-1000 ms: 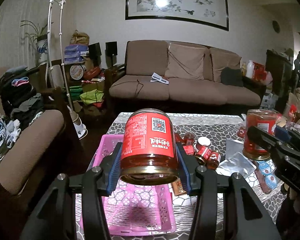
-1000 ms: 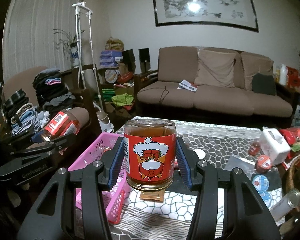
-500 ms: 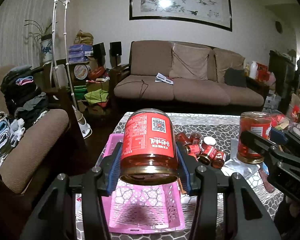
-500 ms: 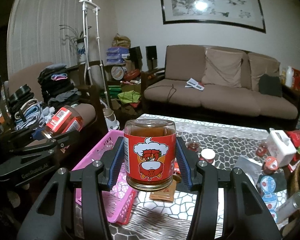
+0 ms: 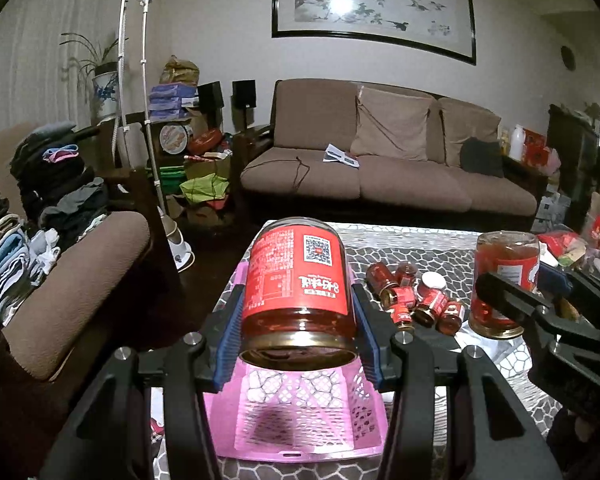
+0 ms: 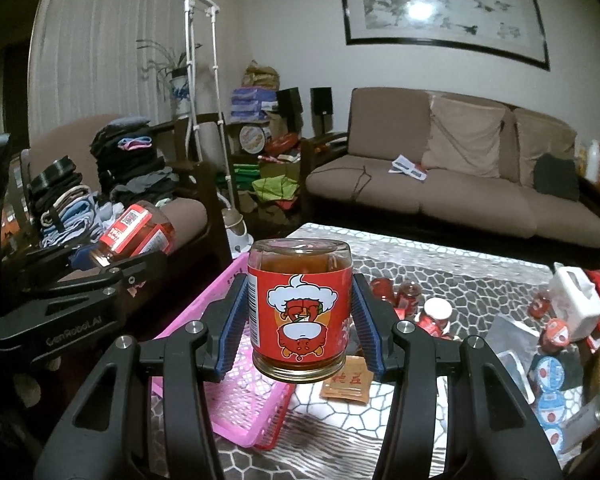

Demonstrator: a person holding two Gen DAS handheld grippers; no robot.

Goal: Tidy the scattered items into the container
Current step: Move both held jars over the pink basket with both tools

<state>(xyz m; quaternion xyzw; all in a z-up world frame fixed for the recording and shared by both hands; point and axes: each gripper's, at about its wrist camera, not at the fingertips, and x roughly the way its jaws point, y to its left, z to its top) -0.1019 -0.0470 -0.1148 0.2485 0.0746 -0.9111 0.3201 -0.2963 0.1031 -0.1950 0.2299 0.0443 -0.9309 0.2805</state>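
Left gripper (image 5: 298, 334) and right gripper (image 6: 300, 330) each clamp a sauce jar (image 5: 298, 280) above the pink basket (image 5: 296, 420), seemingly ready for dropping in.

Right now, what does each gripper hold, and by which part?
The left gripper clamps a red-labelled glass sauce jar by its lower sides. The right gripper clamps a red cartoon-chef glass jar by its side walls, upside down.
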